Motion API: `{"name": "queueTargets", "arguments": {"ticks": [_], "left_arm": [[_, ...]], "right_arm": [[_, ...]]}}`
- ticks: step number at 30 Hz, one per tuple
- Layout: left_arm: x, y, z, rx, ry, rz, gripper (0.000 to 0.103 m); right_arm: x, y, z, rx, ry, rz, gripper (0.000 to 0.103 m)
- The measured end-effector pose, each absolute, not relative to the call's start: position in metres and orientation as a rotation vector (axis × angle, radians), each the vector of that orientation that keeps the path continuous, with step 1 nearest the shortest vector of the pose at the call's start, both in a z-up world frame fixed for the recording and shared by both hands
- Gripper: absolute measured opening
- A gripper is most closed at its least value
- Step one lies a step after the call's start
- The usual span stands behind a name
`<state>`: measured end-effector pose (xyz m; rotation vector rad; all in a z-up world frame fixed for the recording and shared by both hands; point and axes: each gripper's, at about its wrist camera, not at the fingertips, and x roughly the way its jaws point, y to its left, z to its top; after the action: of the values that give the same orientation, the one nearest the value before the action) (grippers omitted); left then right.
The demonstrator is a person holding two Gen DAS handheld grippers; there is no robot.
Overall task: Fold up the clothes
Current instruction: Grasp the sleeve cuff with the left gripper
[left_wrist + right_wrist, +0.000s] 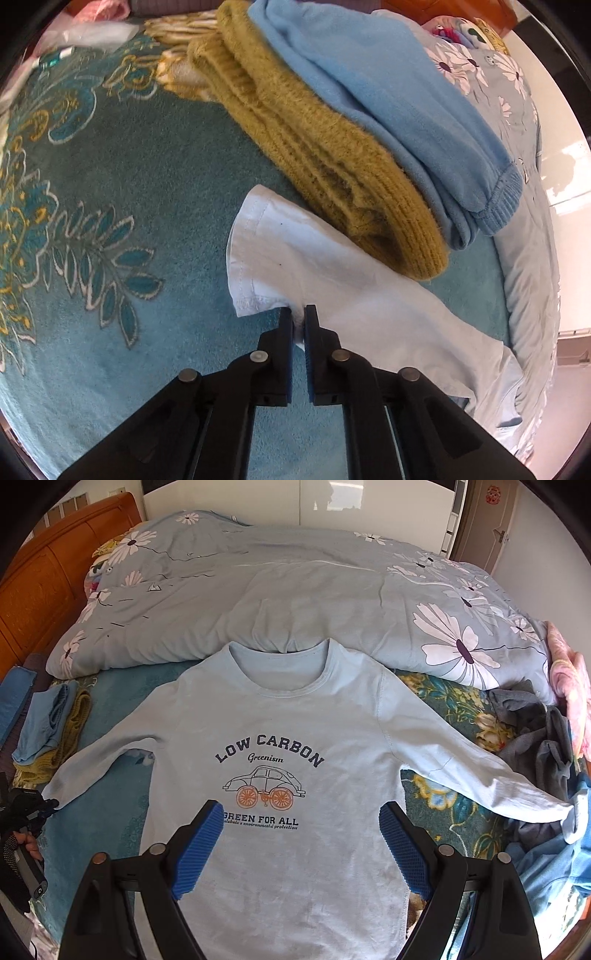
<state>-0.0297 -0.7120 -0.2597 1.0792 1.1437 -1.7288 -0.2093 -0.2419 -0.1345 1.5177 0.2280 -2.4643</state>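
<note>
Pale-blue shirt (pixel 295 716) flat on bed; left tool (pixel 298 314) clamped on sleeve cuff (pixel 258 258), right tool (pixel 301 812) apart above hem. Thin pinch may slip, dragging sleeve crooked.

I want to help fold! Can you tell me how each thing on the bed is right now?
Long-sleeve shirt: spread flat, print up, sleeves out.
Shirt cuff: pinched at its edge.
Left gripper: shut on the cuff.
Right gripper: open, above the shirt.
Yellow sweater: folded.
Blue sweater: folded, on the yellow one.
Grey clothes: crumpled, unfolded.
Quilt: bunched behind the shirt.
</note>
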Motion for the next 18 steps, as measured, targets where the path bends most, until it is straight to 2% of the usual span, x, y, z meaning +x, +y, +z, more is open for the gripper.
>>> {"name": "queueTargets", "arguments": {"ticks": [5, 12, 18], "left_arm": [[-0.059, -0.68, -0.202, 1.117, 0.857, -1.941, 0.004], [-0.157, -0.6, -0.108, 1.1, 0.458, -2.363, 0.004], [-0.225, -0.492, -0.081, 1.12, 0.159, -2.686, 0.004]], "right_arm": [[-0.21, -0.236, -0.134, 1.518, 0.208, -2.468, 0.088], [-0.215, -0.213, -0.125, 1.497, 0.149, -2.507, 0.088], [-0.22, -0.177, -0.12, 1.487, 0.092, -2.554, 0.088]]}}
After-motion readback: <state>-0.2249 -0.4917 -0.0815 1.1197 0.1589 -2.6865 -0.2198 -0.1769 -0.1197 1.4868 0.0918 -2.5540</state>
